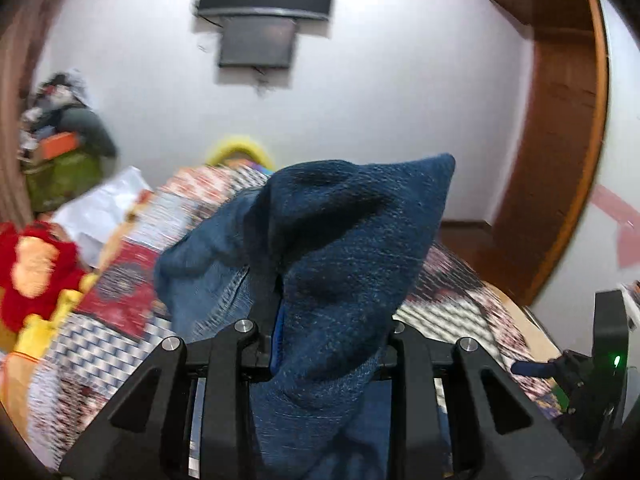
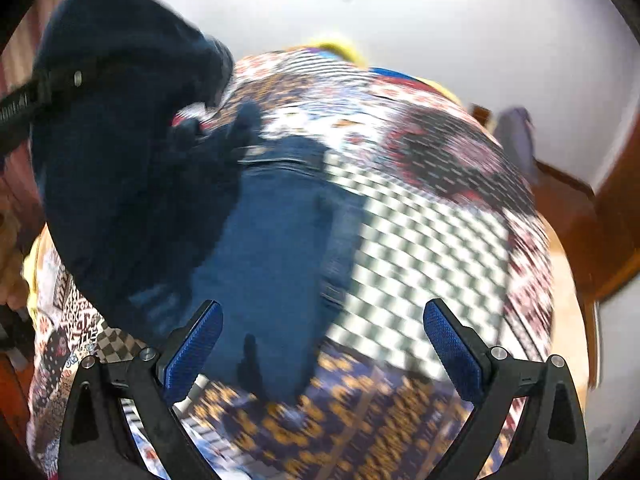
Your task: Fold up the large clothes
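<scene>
A pair of blue jeans (image 2: 276, 240) lies on a patchwork bedspread (image 2: 432, 232). My left gripper (image 1: 320, 320) is shut on one end of the jeans (image 1: 340, 248) and holds it lifted; the denim drapes over and hides its fingers. In the right wrist view that lifted part hangs as a dark bunch at the upper left, around the left gripper (image 2: 76, 80). My right gripper (image 2: 320, 344) is open and empty, hovering above the lower part of the jeans, its blue pads (image 2: 196, 344) wide apart.
A red and yellow plush toy (image 1: 36, 268) and a white bag (image 1: 104, 208) lie on the bed's left side. A cluttered pile (image 1: 60, 128) stands by the wall. A wooden wardrobe (image 1: 560, 120) is on the right. Two dark screens (image 1: 264, 12) hang on the wall.
</scene>
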The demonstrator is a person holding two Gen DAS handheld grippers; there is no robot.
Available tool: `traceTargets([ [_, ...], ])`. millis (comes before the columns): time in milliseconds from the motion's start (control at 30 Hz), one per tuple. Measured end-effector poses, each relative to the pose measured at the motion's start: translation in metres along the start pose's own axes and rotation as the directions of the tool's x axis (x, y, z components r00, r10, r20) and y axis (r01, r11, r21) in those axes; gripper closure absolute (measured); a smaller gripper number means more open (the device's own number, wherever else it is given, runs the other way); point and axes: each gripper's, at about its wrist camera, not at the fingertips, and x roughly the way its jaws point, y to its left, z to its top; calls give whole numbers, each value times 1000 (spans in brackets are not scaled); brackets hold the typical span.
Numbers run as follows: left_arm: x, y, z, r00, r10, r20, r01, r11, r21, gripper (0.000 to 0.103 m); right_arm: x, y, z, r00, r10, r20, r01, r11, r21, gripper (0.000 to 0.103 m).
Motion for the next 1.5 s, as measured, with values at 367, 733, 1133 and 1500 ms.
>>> traceTargets([
  [367, 29, -88, -69, 970, -70, -234, 141, 943, 302, 76, -34, -70, -46, 1000, -17, -19, 21, 979, 201, 3],
  [733, 29, -95, -103, 936, 7, -351, 141, 908, 395, 69, -61, -75, -51, 999, -38, 11, 34, 970, 241, 3],
  [1133, -27, -77, -98, 921, -148, -361, 255, 928, 272, 20, -100, -31, -29, 994, -43, 103, 30, 992, 125, 3],
  [1500, -56, 22, -54, 975, 24, -220, 13, 986, 166, 7, -88, 22, -9, 993, 49, 105, -50, 999, 7, 3],
])
